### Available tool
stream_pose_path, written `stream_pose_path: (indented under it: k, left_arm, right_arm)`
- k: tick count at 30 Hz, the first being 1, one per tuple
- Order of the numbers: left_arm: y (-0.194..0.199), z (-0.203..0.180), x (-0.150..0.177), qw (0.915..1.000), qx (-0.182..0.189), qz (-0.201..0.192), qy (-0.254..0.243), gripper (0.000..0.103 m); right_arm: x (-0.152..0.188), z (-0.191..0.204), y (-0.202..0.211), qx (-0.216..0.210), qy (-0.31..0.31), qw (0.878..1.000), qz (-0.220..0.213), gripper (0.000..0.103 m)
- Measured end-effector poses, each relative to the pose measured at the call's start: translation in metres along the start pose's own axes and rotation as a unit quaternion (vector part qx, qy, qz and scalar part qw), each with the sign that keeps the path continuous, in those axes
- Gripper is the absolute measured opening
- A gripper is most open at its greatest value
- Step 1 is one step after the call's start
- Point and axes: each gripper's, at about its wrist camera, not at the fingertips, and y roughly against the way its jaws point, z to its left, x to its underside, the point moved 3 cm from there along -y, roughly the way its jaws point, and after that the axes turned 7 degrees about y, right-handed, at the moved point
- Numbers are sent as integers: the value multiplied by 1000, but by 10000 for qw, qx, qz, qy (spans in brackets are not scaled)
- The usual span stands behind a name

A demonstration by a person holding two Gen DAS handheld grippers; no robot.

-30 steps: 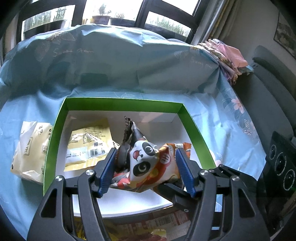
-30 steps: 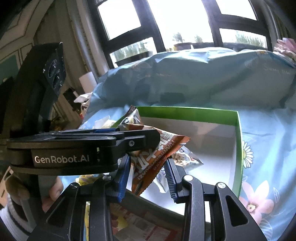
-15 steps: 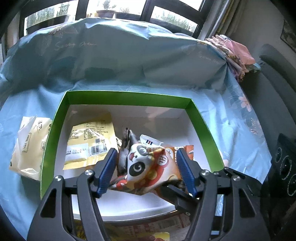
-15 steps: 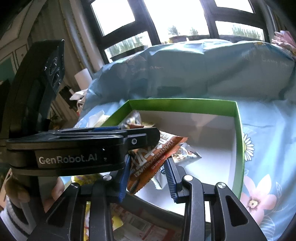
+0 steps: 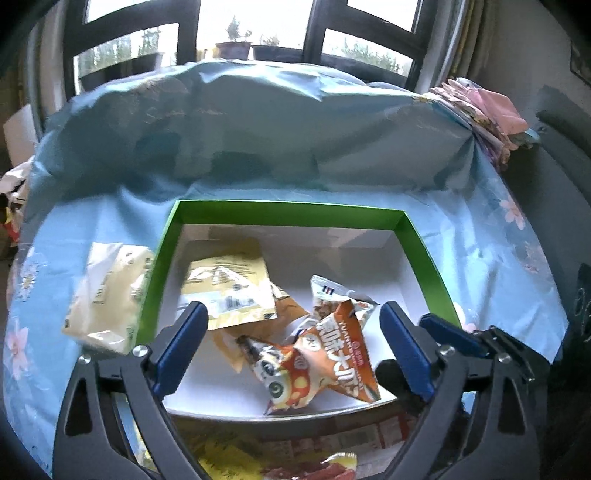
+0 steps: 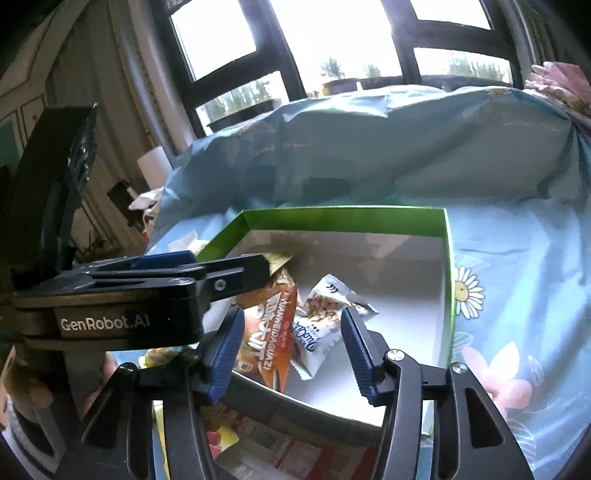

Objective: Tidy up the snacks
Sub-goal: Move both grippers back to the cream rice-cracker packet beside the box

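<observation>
The left gripper (image 5: 291,347) is opening, its blue pads (image 5: 404,350) standing wide and pressing on nothing; the orange panda packet (image 5: 317,365) is lying loose between and just beyond them on the white floor of the green-rimmed box (image 5: 291,210). The right gripper (image 6: 291,350) is also opening, its pads clear of the orange packet (image 6: 275,332) and of the white nut packet (image 6: 325,314) that are lying side by side between its fingers, both resting on the box floor. Ahead and to the left of the left gripper, a yellow packet (image 5: 229,291) is lying flat in the box, overlapping a tan packet (image 5: 288,310) at its corner. Beyond the box's left wall, a pale cream bag (image 5: 107,291) is sitting on the blue flowered cloth (image 5: 480,251), touching or nearly touching the wall. In the right wrist view the left gripper's black body (image 6: 129,302) is crossing the left half of the picture and hiding the near left part of the box; a fingertip of the person's hand (image 6: 101,380) is showing beneath it. Below both grippers, nearer than the box, printed wrappers (image 6: 280,446) are partly covered by the fingers and too blurred to read. Farther off, the cloth is rising over a bulky shape before dark-framed windows (image 5: 314,33).
</observation>
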Motion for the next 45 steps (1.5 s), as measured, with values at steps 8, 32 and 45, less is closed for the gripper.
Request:
stream_pose_path:
  k: [8, 32, 45]
  left_arm:
    - [26, 1, 7, 9996, -188, -217, 9, 103]
    - [100, 88, 70, 9928, -25, -96, 1192, 103]
    - [80, 148, 110, 9870, -264, 544, 1488, 102]
  right_arm:
    - [2, 1, 22, 9, -81, 9998, -161, 65]
    - [42, 32, 62, -844, -92, 9962, -202, 73]
    - [78, 133, 37, -2438, 953, 9643, 402, 73]
